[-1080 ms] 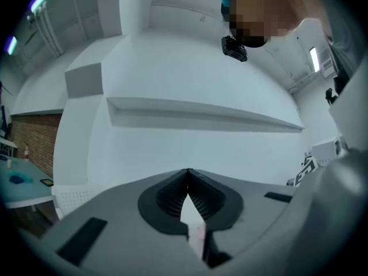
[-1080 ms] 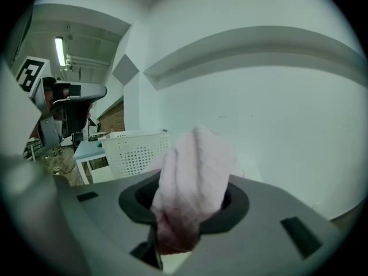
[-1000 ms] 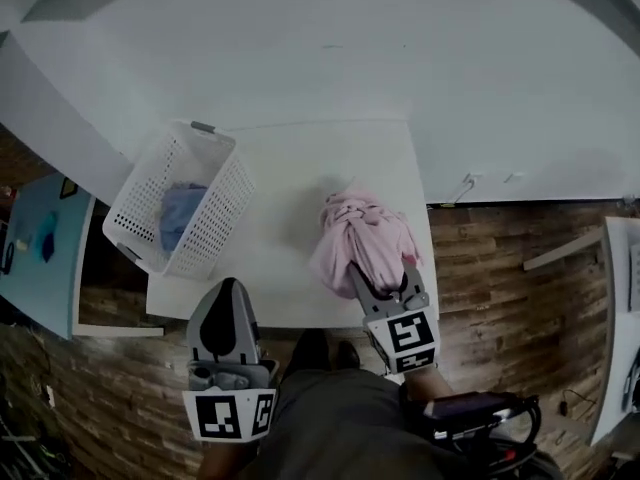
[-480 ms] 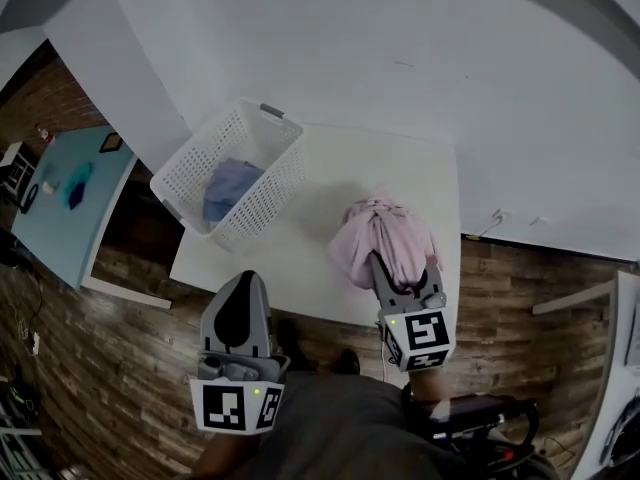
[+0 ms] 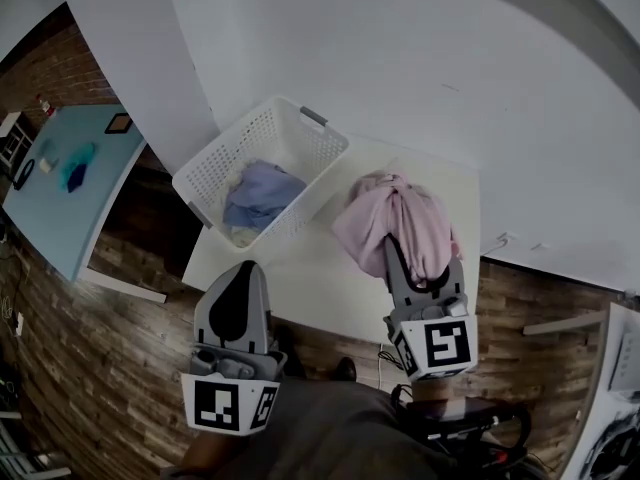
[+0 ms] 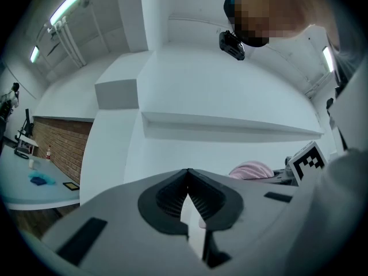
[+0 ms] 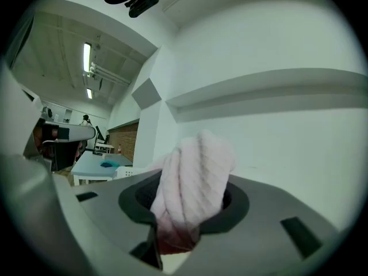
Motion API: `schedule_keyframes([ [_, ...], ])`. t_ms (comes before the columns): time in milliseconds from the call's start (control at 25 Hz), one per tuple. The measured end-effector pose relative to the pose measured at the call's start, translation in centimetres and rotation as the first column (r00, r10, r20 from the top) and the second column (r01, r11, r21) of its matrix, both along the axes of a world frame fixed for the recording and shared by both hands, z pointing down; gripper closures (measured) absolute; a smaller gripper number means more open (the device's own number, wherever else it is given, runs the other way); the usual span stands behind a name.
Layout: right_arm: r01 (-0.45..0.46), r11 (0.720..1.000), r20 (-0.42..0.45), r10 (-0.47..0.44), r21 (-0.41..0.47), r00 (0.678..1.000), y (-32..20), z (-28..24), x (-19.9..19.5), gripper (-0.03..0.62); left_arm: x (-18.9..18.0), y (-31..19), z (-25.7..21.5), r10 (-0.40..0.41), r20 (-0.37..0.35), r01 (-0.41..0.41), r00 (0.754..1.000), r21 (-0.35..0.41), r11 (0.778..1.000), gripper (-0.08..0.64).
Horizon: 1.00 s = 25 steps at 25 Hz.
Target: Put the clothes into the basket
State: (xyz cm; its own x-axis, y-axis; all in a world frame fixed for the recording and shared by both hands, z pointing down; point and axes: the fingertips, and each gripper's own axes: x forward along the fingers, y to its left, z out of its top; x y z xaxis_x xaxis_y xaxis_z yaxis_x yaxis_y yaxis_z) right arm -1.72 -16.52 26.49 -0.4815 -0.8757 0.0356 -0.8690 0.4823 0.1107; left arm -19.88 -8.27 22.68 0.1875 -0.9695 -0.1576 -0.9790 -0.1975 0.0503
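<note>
A pink garment [image 5: 395,226] hangs bunched above the white table [image 5: 300,273], right of the white basket [image 5: 268,171]. My right gripper [image 5: 398,250] is shut on the pink garment, whose folds bulge out between its jaws [image 7: 190,188]. The basket stands at the table's far left corner and holds a blue garment [image 5: 260,194]. My left gripper [image 5: 238,303] is shut and empty, held low over the table's near edge, short of the basket. In the left gripper view its jaws [image 6: 188,197] meet, and the pink garment [image 6: 253,169] shows at the right.
A white wall [image 5: 420,78] rises behind the table. A light blue table [image 5: 60,183] with small items stands to the left. Wood-plank floor [image 5: 110,368] lies around. A person's dark lap [image 5: 330,433] fills the bottom of the head view.
The right gripper has lifted the pink garment and carried it nearer the basket. The head view has swung, so the basket now sits closer to centre. The left gripper stays shut.
</note>
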Motion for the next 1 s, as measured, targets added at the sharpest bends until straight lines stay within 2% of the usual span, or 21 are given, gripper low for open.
schedule_keyframes([
  [280,0.030,0.993,-0.013,-0.028,0.118,1.000,-2.9,-5.4,-7.5,0.436,-6.9,-2.8,-2.8,-0.024,-0.005,0.024,1.000,0.070,0.997,0.551],
  [520,0.090,0.973,-0.059,-0.079,0.211,0.995,-4.5,-8.5,-14.5,0.434,-13.5,-3.5,-4.6,-0.096,-0.014,0.097,0.995,0.111,0.989,0.551],
  [800,0.130,0.962,-0.126,-0.101,0.240,0.987,-6.7,-9.0,-20.4,0.431,-19.0,-4.5,-4.8,-0.156,-0.024,0.157,0.988,0.115,0.981,0.551],
  [1000,0.183,0.961,-0.189,-0.144,0.207,0.971,-7.8,-7.4,-24.1,0.430,-21.8,-5.2,-4.1,-0.183,-0.043,0.187,0.982,0.096,0.978,0.551],
])
